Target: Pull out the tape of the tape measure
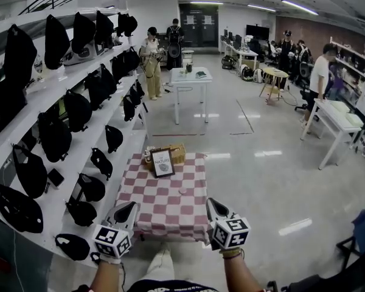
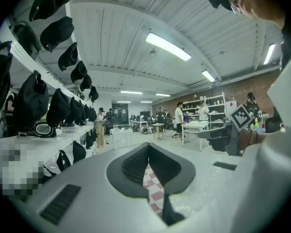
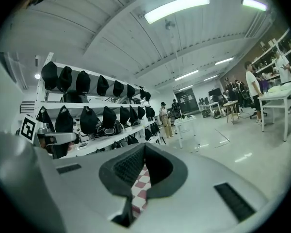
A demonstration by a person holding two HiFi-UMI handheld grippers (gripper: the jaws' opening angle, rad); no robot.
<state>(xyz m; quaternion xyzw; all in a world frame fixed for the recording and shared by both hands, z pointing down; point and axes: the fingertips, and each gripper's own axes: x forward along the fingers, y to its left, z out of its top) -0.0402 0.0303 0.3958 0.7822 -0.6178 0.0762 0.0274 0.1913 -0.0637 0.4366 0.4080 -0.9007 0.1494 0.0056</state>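
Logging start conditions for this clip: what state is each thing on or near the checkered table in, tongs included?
Left tongs: shut, empty, held near the table's front edge.
Right tongs: shut, empty, held near the front edge.
Checkered cloth: spread flat, hanging over the front.
Framed sign: upright at the far end.
Wicker basket: upright behind the sign, contents unclear.
Small round item: lying on the cloth, untouched, too small to identify.

Small table under a red-and-white checked cloth (image 1: 152, 208)
A framed sign (image 1: 162, 162) stands at the far edge, with a wicker basket (image 1: 177, 153) just behind it. A small round thing (image 1: 182, 191) lies alone near the cloth's middle.
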